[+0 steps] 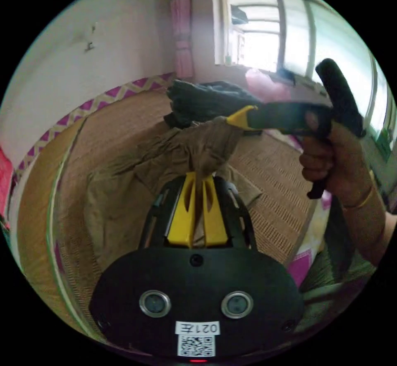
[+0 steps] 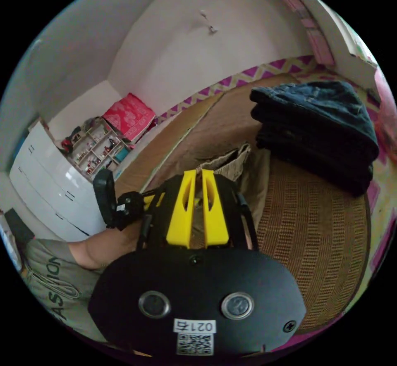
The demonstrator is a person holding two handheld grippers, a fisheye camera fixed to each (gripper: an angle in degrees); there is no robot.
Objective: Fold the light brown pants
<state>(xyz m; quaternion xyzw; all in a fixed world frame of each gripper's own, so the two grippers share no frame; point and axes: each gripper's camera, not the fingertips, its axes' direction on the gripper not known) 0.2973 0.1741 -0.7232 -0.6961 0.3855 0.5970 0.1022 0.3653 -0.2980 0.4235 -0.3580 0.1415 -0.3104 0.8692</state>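
The light brown pants (image 1: pixel 136 176) hang lifted over a woven mat, bunched at the top. My left gripper (image 1: pixel 199 176) is shut on a fold of them, cloth pinched between its yellow jaws. The right gripper (image 1: pixel 242 120), held by a hand (image 1: pixel 331 155), comes in from the right and grips the pants' upper edge. In the right gripper view, the right gripper (image 2: pixel 198 172) is shut on the light brown pants (image 2: pixel 231 163), a strip of cloth between its jaws. The left gripper's black handle (image 2: pixel 108 203) appears at the left there.
A stack of folded dark clothes (image 2: pixel 318 130) lies on the woven mat (image 2: pixel 314 234), close behind the pants. A white wall with a pink zigzag border (image 1: pixel 99 99) runs behind. A window (image 1: pixel 264 35) is at the back, a shelf and white cabinet (image 2: pixel 58 180) to the side.
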